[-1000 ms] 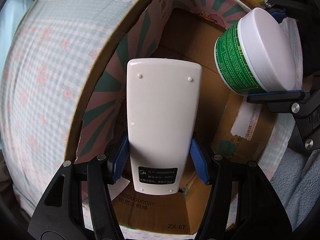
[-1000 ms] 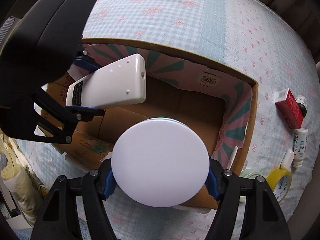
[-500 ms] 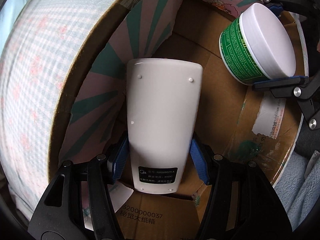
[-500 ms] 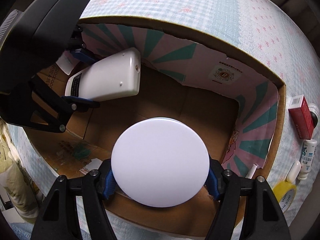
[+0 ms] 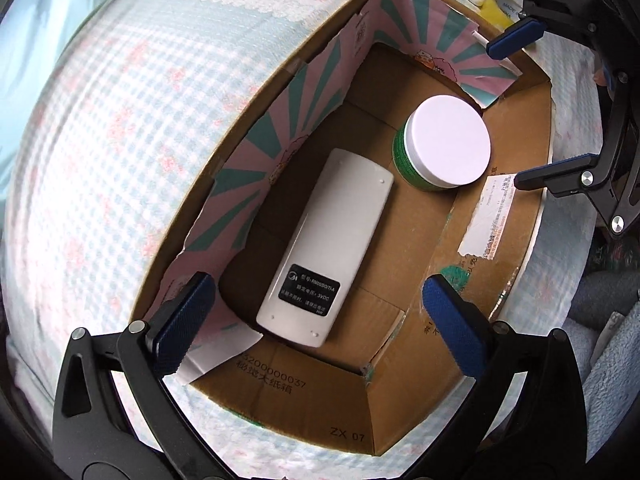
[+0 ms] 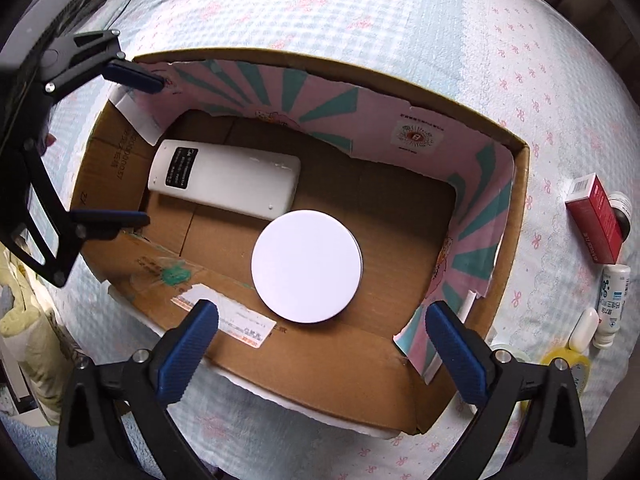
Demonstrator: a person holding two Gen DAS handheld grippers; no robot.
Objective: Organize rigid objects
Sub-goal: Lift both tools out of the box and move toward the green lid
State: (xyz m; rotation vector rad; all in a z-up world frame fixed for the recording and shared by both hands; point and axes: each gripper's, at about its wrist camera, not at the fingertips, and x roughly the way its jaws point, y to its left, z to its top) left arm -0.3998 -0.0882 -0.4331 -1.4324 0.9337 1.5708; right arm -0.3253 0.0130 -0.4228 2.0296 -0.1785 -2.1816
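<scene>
A white remote control (image 5: pixel 328 240) lies back-up on the floor of an open cardboard box (image 5: pixel 420 400), beside the pink-and-teal inner wall. My left gripper (image 5: pixel 316 292) hangs above it, its jaws opening wide, the blue pads clear of the remote. A green jar with a white lid (image 5: pixel 446 146) stands upright on the box floor just past the remote's far end. In the right wrist view my right gripper (image 6: pixel 322 312) is above the jar (image 6: pixel 306 266), jaws opening, touching nothing. The remote (image 6: pixel 224 184) and my left gripper (image 6: pixel 152 149) appear at the box's (image 6: pixel 520 200) left end.
The box sits on a blue checked cloth (image 6: pixel 360 8). To its right lie a red carton (image 6: pixel 596 220), a small white bottle (image 6: pixel 612 300) and a yellow tape roll (image 6: pixel 568 364). A torn shipping label (image 6: pixel 228 320) sticks to the near flap.
Both grippers have let go and spread wide. The remote and the jar have dropped from the pads onto the box floor, and both grippers now sit higher above the box.
</scene>
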